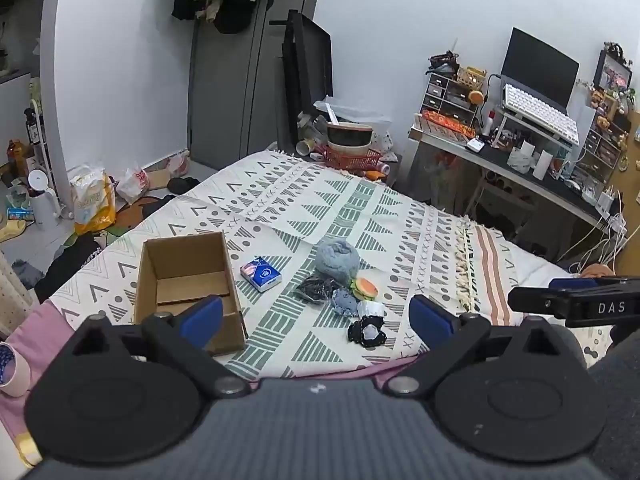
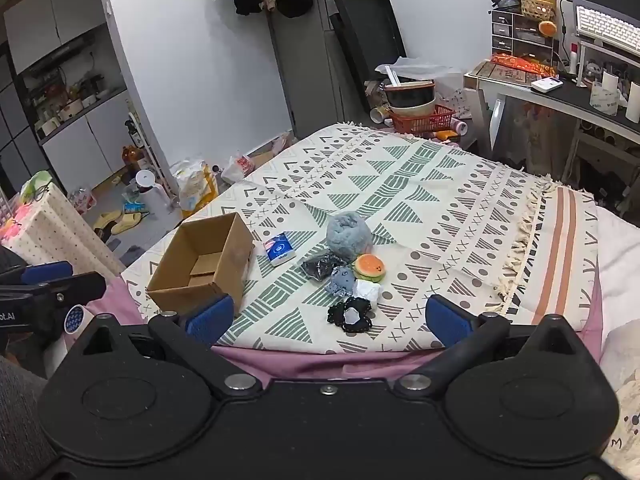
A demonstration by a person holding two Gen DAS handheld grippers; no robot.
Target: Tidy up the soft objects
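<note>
With both the left gripper (image 1: 316, 316) and right gripper (image 2: 328, 314) spread wide and empty, a careless grab could snag 2 clustered soft items (image 2: 354, 276) or miss the cardboard box (image 2: 200, 264).

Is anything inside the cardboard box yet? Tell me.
No. The cardboard box shows only its bare bottom flaps; the soft items, like the grey fluffy ball, lie on the blanket.

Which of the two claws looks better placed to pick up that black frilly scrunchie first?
Probably the right claw: the black scrunchie lies centred between its open fingers, whereas it sits off-centre for the left claw.
</note>
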